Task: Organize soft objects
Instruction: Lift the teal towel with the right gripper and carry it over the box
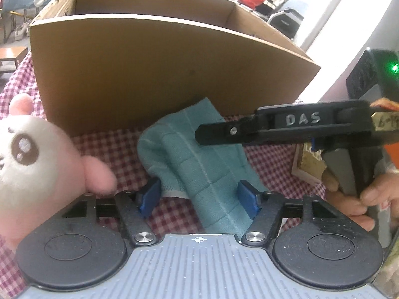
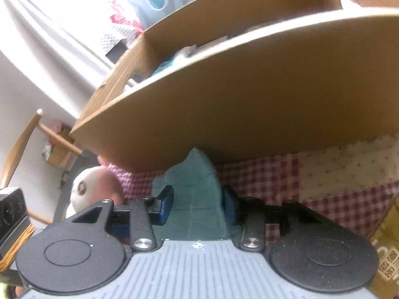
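Both grippers straddle a teal cloth (image 1: 199, 154) on a checked tablecloth (image 1: 119, 144), just before a cardboard box (image 1: 149, 74); left gripper (image 1: 198, 196) stands open, pads clear of the cloth; right gripper (image 2: 197, 204) has pads against the bunched cloth, grip uncertain; left view alone shows a hand (image 1: 354, 196) on its handle; right view alone shows the box's contents; a plush (image 1: 32, 159) lies left.

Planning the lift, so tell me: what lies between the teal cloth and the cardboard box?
Nothing: in the left wrist view the teal cloth's raised corner leans directly against the cardboard box front wall.
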The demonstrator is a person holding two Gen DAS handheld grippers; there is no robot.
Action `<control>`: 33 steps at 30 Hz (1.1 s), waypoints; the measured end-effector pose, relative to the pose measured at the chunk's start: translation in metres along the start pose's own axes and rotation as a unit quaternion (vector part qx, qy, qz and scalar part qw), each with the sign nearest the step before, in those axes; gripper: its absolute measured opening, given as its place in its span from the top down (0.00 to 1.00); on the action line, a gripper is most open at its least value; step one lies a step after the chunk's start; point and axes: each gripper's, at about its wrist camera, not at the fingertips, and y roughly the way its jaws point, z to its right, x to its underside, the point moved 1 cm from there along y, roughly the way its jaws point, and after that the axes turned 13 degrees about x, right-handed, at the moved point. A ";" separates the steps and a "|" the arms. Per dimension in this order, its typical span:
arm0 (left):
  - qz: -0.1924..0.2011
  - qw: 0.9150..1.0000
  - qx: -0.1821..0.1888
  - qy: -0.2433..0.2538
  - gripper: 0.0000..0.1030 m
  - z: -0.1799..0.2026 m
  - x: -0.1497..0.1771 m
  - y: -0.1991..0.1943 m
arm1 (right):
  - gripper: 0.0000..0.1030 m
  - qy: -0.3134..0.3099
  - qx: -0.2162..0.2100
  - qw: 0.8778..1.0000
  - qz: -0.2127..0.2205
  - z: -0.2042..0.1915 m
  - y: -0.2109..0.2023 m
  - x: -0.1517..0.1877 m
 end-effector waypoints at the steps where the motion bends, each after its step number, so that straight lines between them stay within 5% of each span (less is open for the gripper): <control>1: 0.002 1.000 -0.001 -0.001 0.37 0.000 -0.001 0.001 | 0.58 0.007 0.002 1.000 -0.004 0.002 0.004 0.001; 3: 0.005 1.000 -0.003 -0.004 0.38 0.002 -0.003 0.005 | 0.58 0.006 -0.005 1.000 0.005 -0.001 0.011 0.003; 8: 0.008 1.000 -0.001 -0.008 0.39 0.007 -0.010 0.012 | 0.90 0.005 -0.007 1.000 0.015 -0.011 0.009 0.007; 21: 0.067 0.996 0.063 -0.017 0.41 0.020 -0.012 -0.039 | 0.92 -0.048 -0.027 0.994 0.098 -0.046 -0.065 0.016; 33: 0.148 0.982 0.089 0.073 0.41 0.064 -0.066 -0.109 | 0.92 -0.089 -0.052 0.972 0.210 -0.072 -0.149 -0.031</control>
